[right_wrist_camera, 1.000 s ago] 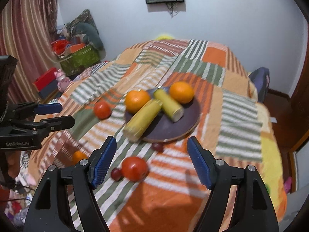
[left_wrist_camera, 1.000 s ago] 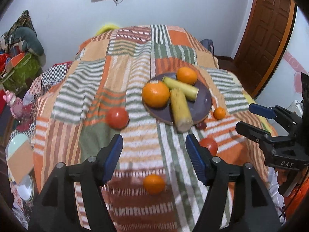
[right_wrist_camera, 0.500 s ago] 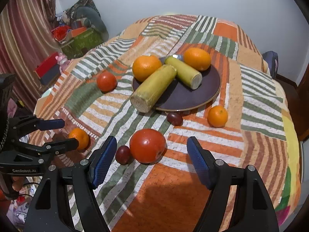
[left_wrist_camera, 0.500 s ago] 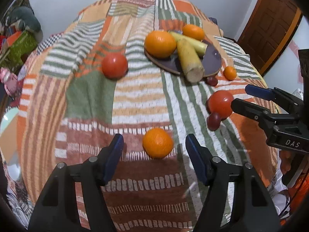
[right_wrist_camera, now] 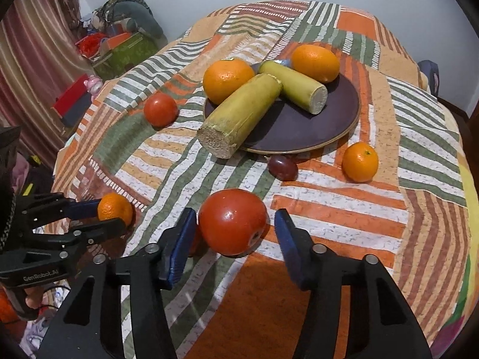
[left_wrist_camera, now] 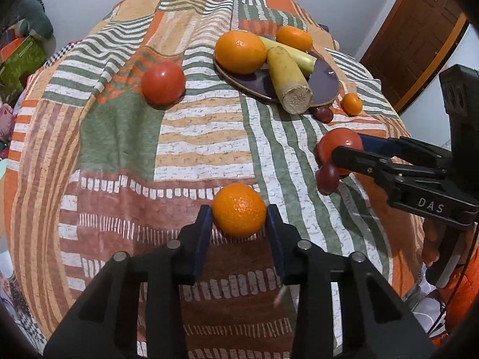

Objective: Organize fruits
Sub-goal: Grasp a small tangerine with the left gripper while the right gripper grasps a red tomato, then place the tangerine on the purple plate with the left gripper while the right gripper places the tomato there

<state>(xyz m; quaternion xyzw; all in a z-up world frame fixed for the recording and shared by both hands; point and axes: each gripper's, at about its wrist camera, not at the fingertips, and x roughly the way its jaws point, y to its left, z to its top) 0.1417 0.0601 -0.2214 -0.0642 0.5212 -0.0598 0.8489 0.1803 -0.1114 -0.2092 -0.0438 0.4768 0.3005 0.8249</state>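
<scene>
Gripping a small orange (left_wrist_camera: pixel 239 210) between its blue pads, the left gripper (left_wrist_camera: pixel 239 214) sits low over the patchwork cloth (left_wrist_camera: pixel 203 140). The right gripper (right_wrist_camera: pixel 233 224) stands spread around a red tomato (right_wrist_camera: pixel 232 220), its left pad touching or nearly touching the skin, its right pad apart. Ahead of it lie a dark grape (right_wrist_camera: pixel 282 166), a mandarin (right_wrist_camera: pixel 360 161), and a brown plate (right_wrist_camera: pixel 299 125) holding oranges and two sugarcane pieces (right_wrist_camera: pixel 239 113).
</scene>
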